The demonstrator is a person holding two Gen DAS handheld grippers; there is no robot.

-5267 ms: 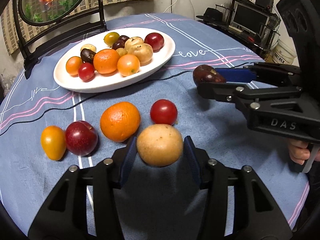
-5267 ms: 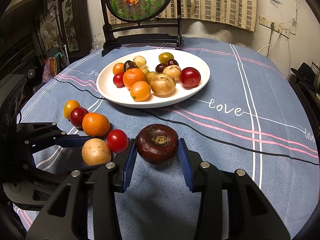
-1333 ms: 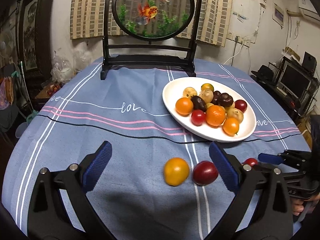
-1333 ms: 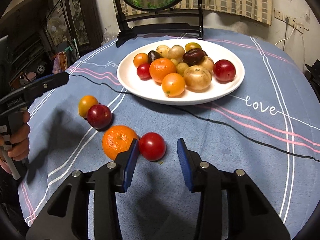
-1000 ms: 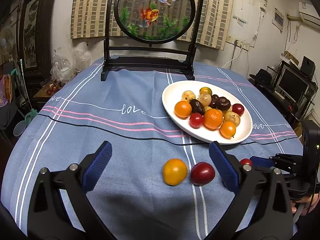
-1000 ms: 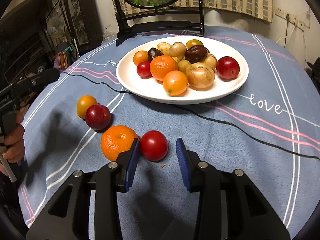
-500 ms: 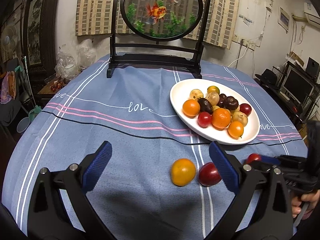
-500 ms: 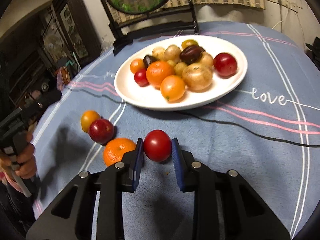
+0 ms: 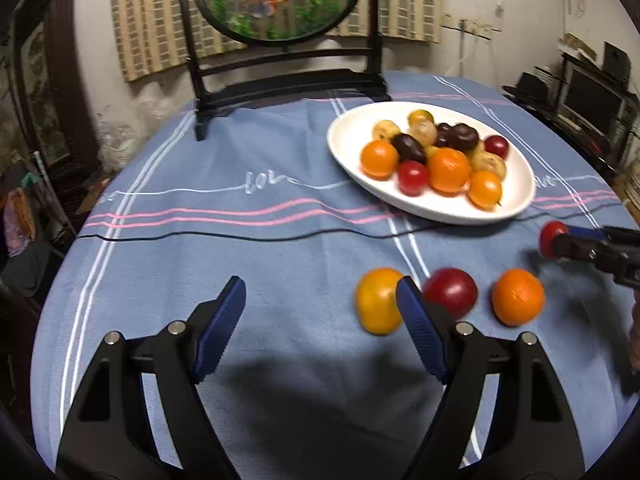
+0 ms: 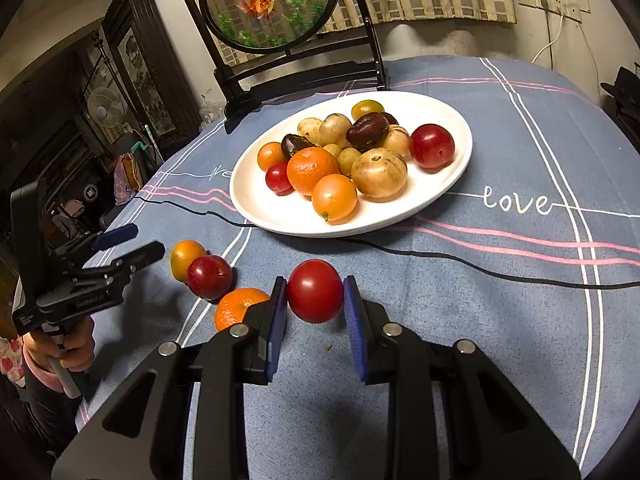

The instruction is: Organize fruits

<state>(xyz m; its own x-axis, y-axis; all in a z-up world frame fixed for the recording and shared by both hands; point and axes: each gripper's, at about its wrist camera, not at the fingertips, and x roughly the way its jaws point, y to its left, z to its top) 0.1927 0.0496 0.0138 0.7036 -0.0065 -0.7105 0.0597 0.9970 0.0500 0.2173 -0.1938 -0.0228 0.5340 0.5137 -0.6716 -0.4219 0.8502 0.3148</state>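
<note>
My right gripper [image 10: 315, 302] is shut on a red tomato [image 10: 315, 290], held just above the blue cloth. The same tomato [image 9: 550, 239] shows at the right edge of the left wrist view. On the cloth lie a yellow-orange fruit [image 9: 376, 300], a dark red plum [image 9: 452, 291] and an orange [image 9: 517, 297]. My left gripper [image 9: 320, 332] hovers left of the yellow-orange fruit, its jaws closing with nothing between them. Its right finger hides part of that fruit. A white oval plate [image 10: 452, 176] piled with several fruits stands beyond.
A black stand with a round goldfish picture [image 9: 276, 0] rises at the table's far edge. A person's hand [image 10: 64, 348] grips the left gripper's handle at the lower left. A monitor and shelves [image 9: 592, 100] stand off the table at the right.
The right gripper closed on the red tomato and lifted it slightly. The left gripper's jaws narrowed and its view shifted left, bringing the orange into sight.
</note>
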